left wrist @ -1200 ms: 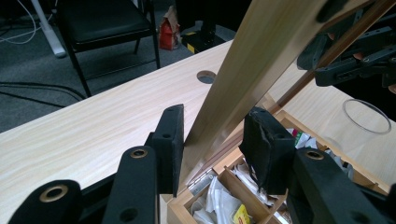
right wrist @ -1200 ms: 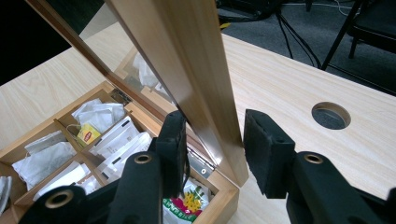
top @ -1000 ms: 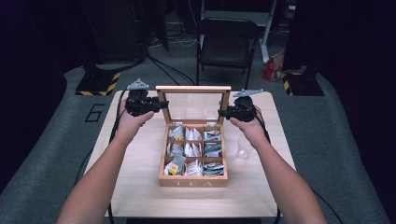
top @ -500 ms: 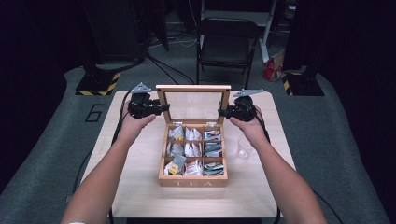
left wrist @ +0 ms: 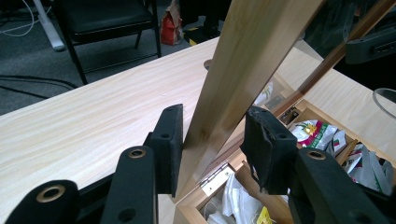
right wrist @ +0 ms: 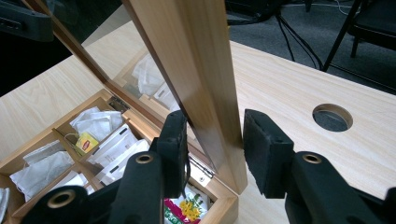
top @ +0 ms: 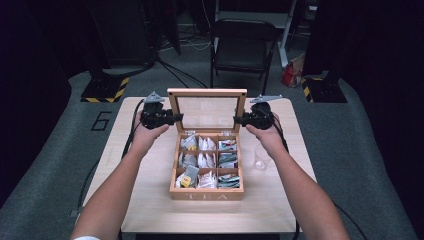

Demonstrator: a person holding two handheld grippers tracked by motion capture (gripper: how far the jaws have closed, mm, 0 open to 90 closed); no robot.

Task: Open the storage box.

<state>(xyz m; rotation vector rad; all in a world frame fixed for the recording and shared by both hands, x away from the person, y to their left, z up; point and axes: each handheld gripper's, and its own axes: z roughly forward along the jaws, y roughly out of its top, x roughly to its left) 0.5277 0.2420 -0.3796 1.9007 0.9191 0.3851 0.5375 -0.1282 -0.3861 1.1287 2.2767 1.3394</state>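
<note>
**Wooden tea box, glazed lid held at both side rails**

Item: tea box [top: 206, 196], light wood, nine compartments, "TEA" lettered on the front wall. It stands on the table [top: 150, 200] just below and between the two grippers, its back edge under their jaws.

Lid [top: 207, 92]: wooden frame with a clear pane, hinged at the back, raised near upright with a slight tilt. Each side rail passes between one gripper's pads.

Left gripper [top: 175, 118]: clenched on the lid's left rail. In the left gripper view [left wrist: 215, 140] the rail rises between the two black pads, both of which lie against it. The jaws have just been closing, with the rail between them. A metal hinge [left wrist: 217, 177] sits directly under the jaws.

Right gripper [top: 239, 120]: grasping the lid's right rail. In the right gripper view [right wrist: 212, 144] the rail fills the space between the pads, the pane side against the inner pad.

Contents: tea bags [top: 207, 161] in paper and foil wrappers, lying in the compartments just beyond and below each gripper's jaws. One with a yellow tag [right wrist: 86, 141] lies farther in from the right gripper.

Nearby: clear cup [top: 260, 157] on the table, under the right forearm and behind that gripper. A round hole [right wrist: 332, 116] in the tabletop lies beyond the right gripper's outer jaw. A black chair [top: 242, 50] stands well beyond both grippers
</note>
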